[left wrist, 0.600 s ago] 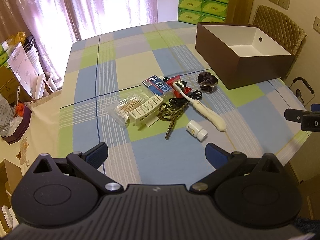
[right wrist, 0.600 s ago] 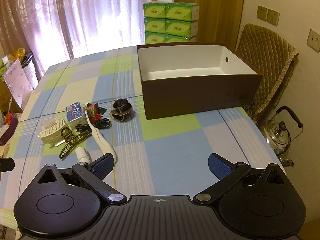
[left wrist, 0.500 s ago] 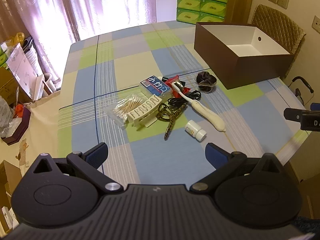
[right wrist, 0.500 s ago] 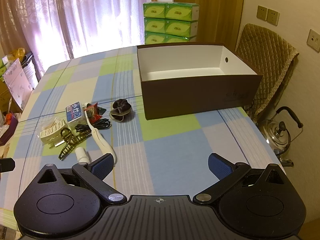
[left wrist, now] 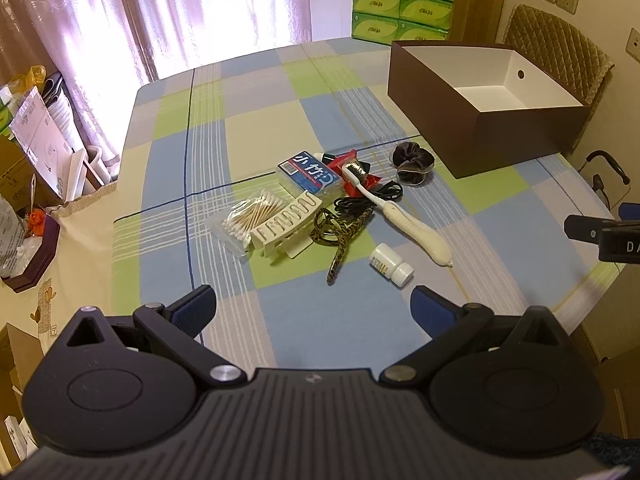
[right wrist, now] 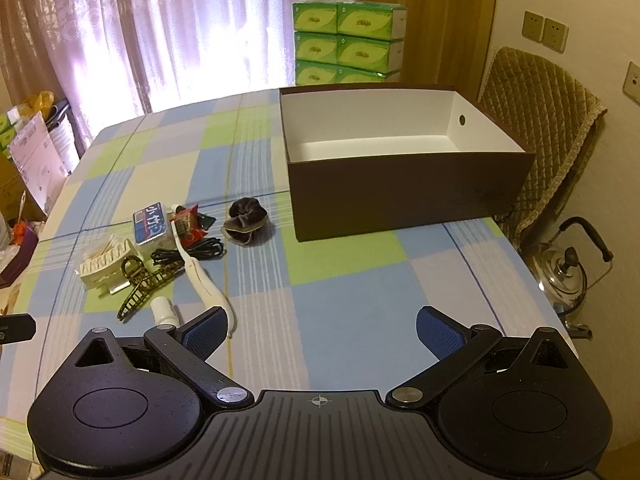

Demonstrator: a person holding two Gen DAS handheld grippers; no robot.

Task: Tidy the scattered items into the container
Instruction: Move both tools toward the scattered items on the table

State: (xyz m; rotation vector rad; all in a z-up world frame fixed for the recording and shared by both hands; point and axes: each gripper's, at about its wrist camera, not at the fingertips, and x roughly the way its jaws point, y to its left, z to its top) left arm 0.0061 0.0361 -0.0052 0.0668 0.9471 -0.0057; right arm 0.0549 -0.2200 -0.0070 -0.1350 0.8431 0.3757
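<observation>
Both the left gripper [left wrist: 312, 304] and right gripper [right wrist: 318, 326] hang low in frame, fingers wide and empty. Just beyond lies a small pill bottle [left wrist: 391, 264], light, smooth, best pinched across its body. Mid-frame the toothbrush [left wrist: 394, 212], hair clip [left wrist: 340, 236] and soft scrunchie [left wrist: 412, 160] cluster together. Upper right, the box [left wrist: 516, 136] stands open, with bare surface [left wrist: 320, 320] before it.
</observation>
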